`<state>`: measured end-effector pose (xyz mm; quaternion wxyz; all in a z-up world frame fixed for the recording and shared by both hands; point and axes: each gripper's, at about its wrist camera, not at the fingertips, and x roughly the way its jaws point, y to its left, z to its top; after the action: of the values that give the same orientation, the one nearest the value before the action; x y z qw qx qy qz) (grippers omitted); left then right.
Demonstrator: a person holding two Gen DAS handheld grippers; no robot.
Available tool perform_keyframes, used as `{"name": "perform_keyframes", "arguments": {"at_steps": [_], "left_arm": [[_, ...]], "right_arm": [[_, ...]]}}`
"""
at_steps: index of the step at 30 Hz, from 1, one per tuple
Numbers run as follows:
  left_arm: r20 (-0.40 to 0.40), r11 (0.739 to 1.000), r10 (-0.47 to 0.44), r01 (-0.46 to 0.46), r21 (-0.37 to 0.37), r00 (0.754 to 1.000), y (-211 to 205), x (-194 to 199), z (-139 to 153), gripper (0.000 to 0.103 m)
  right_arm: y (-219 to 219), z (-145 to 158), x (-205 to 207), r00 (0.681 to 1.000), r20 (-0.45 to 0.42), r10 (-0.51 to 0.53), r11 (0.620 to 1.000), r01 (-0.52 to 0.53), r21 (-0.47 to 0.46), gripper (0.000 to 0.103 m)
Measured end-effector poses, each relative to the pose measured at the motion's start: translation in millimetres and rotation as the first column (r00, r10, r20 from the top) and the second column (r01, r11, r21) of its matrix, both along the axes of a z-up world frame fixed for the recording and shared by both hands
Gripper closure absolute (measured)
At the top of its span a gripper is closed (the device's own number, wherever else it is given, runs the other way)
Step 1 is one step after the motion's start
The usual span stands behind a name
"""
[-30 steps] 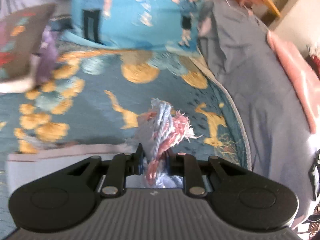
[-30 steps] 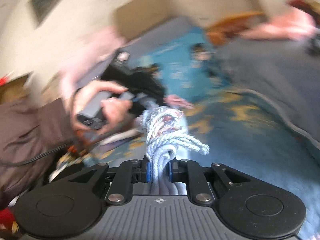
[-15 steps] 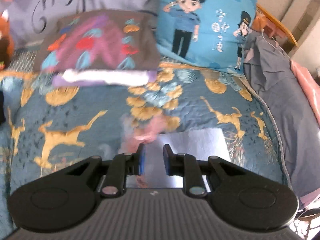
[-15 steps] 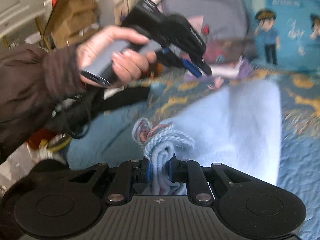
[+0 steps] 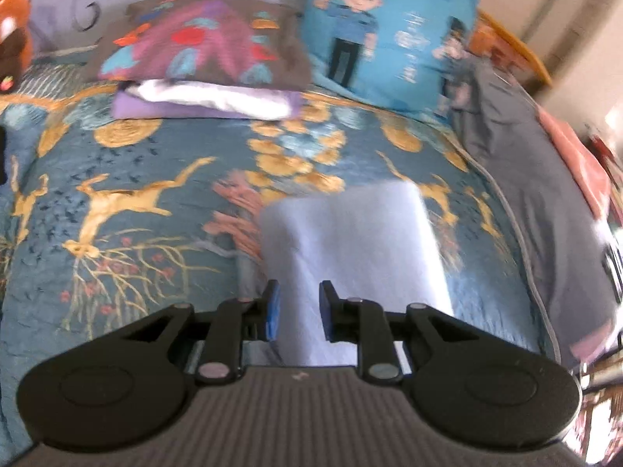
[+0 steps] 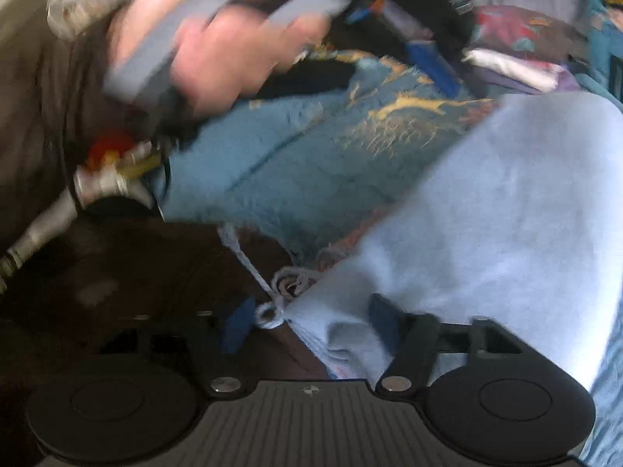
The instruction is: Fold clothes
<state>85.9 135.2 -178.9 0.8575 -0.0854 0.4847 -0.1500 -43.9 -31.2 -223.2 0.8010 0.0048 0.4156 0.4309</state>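
Observation:
A light blue knitted garment with pink and blue fringe lies folded on the patterned bedspread. My left gripper hovers over its near end, jaws open and empty. In the right wrist view the same garment spreads to the right; my right gripper is open with the garment's fringed corner lying loose between the fingers. The left hand and its gripper show at the top of the right wrist view, blurred.
A stack of folded clothes sits at the back of the bed next to a blue cartoon pillow. A grey sheet and a pink cloth lie along the right. A stuffed toy is at the far left.
Both grippers held the fringed garment a second ago. The left let go first and rose over the bed. The right has now opened too, and the garment lies on the bed.

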Motion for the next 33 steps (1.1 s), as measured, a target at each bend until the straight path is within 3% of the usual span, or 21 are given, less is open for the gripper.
{"name": "perform_keyframes", "arguments": {"at_steps": [2,5,9,11,14,17,22,25,29,30,33], "left_arm": [[0.010,0.999,-0.044,0.044,0.004,0.999,-10.4,-13.1,1.7,0.074],[0.004,0.995,-0.094,0.094,0.017,0.996,-24.8,-28.9,-0.8,0.071],[-0.057,0.993,-0.106,0.109,0.044,0.993,-41.8,-40.5,-19.2,0.067],[-0.093,0.993,-0.109,0.113,0.046,0.990,-50.2,-44.4,-33.2,0.064],[-0.110,0.993,-0.062,0.073,0.093,0.992,-56.5,-46.0,-51.3,0.061],[-0.136,0.996,0.007,0.005,0.085,0.991,-53.3,-43.2,-61.4,0.061],[-0.126,0.997,0.023,-0.013,0.078,0.992,-52.5,-46.6,-63.5,0.060],[-0.143,0.999,0.042,-0.039,0.027,0.989,-39.7,-43.7,-66.4,0.060],[-0.152,0.997,0.068,-0.073,-0.027,0.986,-27.0,-46.6,-70.0,0.060],[-0.148,0.997,0.070,-0.076,-0.032,0.986,-25.5,-47.8,-71.1,0.060],[-0.135,0.997,0.068,-0.071,-0.014,0.988,-28.0,-50.7,-70.6,0.060]], "right_arm": [[-31.7,10.7,-3.1,0.997,-0.002,-0.080,0.994,0.080,0.077,0.045],[-77.3,22.8,-11.6,0.974,0.042,-0.222,0.972,0.217,0.095,0.042],[-129.0,16.5,-4.2,0.905,0.038,-0.423,0.905,0.421,0.061,0.042],[-143.8,9.5,5.8,0.882,0.011,-0.472,0.879,0.470,0.078,0.040],[-152.5,1.7,29.4,0.885,0.000,-0.466,0.876,0.462,0.138,0.039],[-146.3,-1.7,71.7,0.890,-0.015,-0.455,0.874,0.450,0.183,0.036],[-137.4,-6.9,155.9,0.867,-0.119,-0.484,0.836,0.499,0.229,0.034],[-126.9,-20.3,193.0,0.840,-0.172,-0.515,0.824,0.540,0.172,0.034],[-112.1,-53.6,220.2,0.796,-0.230,-0.560,0.819,0.574,-0.007,0.033],[-111.8,-59.5,221.0,0.790,-0.241,-0.564,0.815,0.579,-0.010,0.029],[-114.6,-66.5,221.6,0.781,-0.261,-0.567,0.809,0.587,0.001,0.028]]}}
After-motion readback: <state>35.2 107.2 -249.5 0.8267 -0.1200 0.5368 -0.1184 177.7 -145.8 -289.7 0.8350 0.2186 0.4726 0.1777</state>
